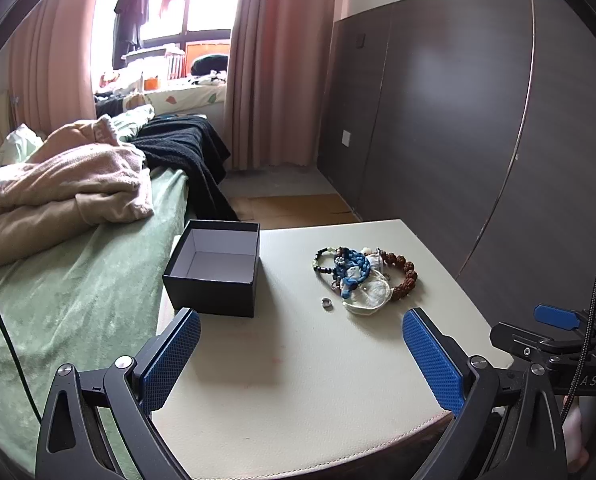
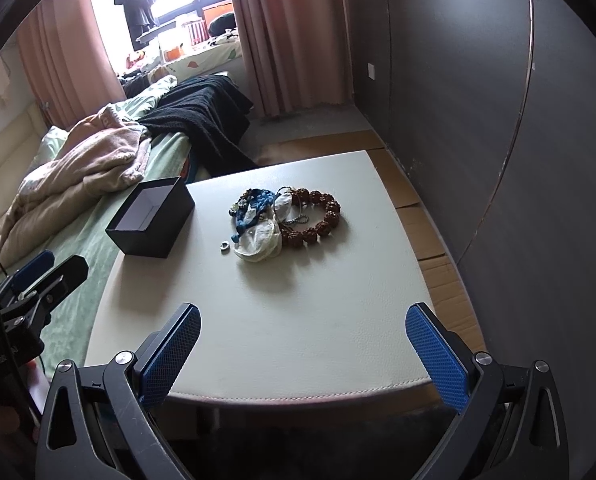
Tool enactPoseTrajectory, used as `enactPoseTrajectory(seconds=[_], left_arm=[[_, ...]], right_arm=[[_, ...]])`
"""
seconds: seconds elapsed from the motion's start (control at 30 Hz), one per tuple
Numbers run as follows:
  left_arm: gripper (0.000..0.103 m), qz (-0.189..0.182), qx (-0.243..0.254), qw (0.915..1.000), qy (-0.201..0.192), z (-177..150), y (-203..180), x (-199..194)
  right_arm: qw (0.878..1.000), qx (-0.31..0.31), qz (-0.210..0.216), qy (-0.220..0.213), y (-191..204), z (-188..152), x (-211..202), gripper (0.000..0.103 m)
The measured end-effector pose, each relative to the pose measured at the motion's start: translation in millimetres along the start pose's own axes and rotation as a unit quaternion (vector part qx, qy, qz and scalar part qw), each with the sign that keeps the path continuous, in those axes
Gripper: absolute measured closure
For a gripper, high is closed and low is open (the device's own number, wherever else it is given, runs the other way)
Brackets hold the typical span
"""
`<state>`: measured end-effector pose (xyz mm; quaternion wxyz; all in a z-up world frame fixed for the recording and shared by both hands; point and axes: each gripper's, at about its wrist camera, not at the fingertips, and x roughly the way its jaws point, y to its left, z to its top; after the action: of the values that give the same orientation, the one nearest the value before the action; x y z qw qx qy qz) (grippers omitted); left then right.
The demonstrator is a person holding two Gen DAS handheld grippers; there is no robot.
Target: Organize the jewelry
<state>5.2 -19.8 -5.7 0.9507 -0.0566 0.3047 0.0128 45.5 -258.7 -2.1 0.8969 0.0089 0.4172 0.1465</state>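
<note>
**Two tools spread wide, one box, one heap of jewelry**

Left wrist view: two blue, cross-hatched pads of the left tool (image 1: 301,354) stand wide apart over the near edge of the cream, leather-like table (image 1: 298,392), holding nothing. One square black box (image 1: 214,268), lidless with a pale lining, sits at the table's left edge beside the bed (image 1: 78,280). To its right lies one tangled jewelry pile (image 1: 364,278): a bracelet of knobbly brown beads (image 1: 406,278), a braided blue cord (image 1: 352,266), a dark-and-green beaded strand (image 1: 323,262) and a pale fabric pouch (image 1: 372,294). One small metal ring (image 1: 327,303) lies just beside the pile, apart from it.

Right wrist view: the right tool (image 2: 303,351) is likewise spread open and empty above the table's (image 2: 298,340) near edge. The box (image 2: 152,216) is left, the pile (image 2: 286,218) centre, the brown beads (image 2: 318,218) forming a loop, the ring (image 2: 224,245) at the pouch's (image 2: 258,246) left.
</note>
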Motion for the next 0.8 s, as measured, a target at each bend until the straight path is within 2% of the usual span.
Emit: enactPoseTrajectory(seconds=[0.8], left_arm=[[0.002, 0.006, -0.011, 0.9999, -0.010, -0.2, 7.9, -6.3]], right_arm=[[1.000, 0.003, -0.006, -0.004, 0.2, -0.2, -1.5, 0.000]])
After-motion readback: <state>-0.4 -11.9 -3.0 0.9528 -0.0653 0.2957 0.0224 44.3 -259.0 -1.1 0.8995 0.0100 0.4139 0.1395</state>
